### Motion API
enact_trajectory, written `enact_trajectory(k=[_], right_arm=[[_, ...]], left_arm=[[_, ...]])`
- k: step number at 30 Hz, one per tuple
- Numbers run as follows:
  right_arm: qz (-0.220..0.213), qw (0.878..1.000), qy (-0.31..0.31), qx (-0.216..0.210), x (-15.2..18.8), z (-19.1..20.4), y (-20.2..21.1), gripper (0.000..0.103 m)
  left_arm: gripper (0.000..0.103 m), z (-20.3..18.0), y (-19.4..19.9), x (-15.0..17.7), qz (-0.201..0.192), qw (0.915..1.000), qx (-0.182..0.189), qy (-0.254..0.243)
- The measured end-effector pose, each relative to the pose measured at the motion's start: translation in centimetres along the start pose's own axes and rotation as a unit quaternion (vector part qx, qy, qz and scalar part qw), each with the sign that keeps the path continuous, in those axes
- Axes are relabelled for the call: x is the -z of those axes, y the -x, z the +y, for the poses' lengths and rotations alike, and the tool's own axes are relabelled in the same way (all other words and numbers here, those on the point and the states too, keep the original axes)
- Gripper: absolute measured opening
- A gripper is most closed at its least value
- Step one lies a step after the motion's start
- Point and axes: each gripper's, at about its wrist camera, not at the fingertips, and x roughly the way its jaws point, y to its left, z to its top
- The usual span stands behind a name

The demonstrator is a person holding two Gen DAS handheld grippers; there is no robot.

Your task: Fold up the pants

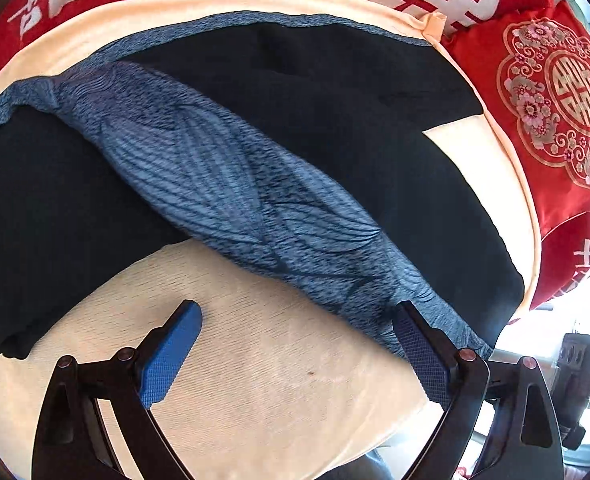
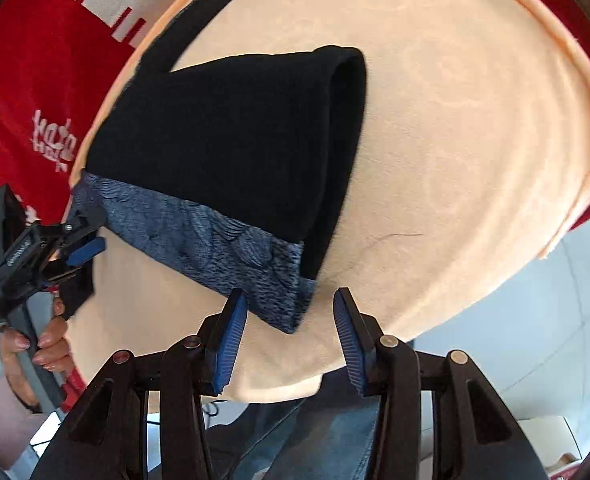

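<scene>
Nearest the left wrist camera, the left gripper (image 1: pixel 297 322) stands with its blue-padded fingers (image 1: pixel 171 354) spread wide over a cream cushion cover (image 1: pixel 255 380), holding nothing; its right finger touches or just overlaps the grey-blue waistband (image 1: pixel 231 184) of the pants (image 1: pixel 335 92), though the view does not show whether it presses on the cloth. From left to right in that view, a black trouser panel droops over the cushion's near edge, the broad ribbed waistband runs diagonally from upper left to lower right, gathered into fine pleats, and a second black panel spreads flat behind it toward the far rim. A narrow grey-blue hem edges the black cloth along the back. Red cushions (image 1: pixel 555 112) with white and gold lettering and a floral medallion lie beyond and to the right.

In the right wrist view, the person's left hand (image 2: pixel 41 344) grips the left gripper's handle at far left, that gripper's tip at the waistband's end. The pants lie across the left half of the cream cover, black fabric doubled over with a rounded fold at its upper right, the waistband forming the near edge. The right gripper (image 2: pixel 289 312) hovers in the foreground, fingers parted and empty, the waistband's corner lying just ahead of the left finger. Blue denim (image 2: pixel 315 440) shows below the cushion.
</scene>
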Motion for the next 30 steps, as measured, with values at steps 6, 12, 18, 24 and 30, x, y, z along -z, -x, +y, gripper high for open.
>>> enact_trajectory(k=[6,12,18,24,30], right_arm=[[0.063,0.996,0.011,-0.068,-2.0,0.3,-1.2,0.016],[0.073,0.989,0.065,-0.113,-6.6,3.9,3.2,0.01],[0.028,0.981,0.133,-0.141,-16.7,8.5,7.7,0.01],[0.001,0.973,0.197,-0.119,-29.3,12.6,7.0,0.008],[-0.014,0.973,0.223,-0.055,-37.2,15.4,2.0,0.012]], left_arm=[[0.096,-1.5,-1.2,-0.7,0.012,0.9996,0.011,0.024],[0.039,-1.6,-0.3,-2.2,0.022,0.995,0.052,0.082],[0.039,-3.5,2.5,-6.5,-0.029,0.9943,0.054,0.087],[0.052,-4.0,4.4,-13.6,-0.108,0.9915,0.009,0.072],[0.063,-3.2,5.3,-16.7,-0.147,0.9843,-0.086,0.046]])
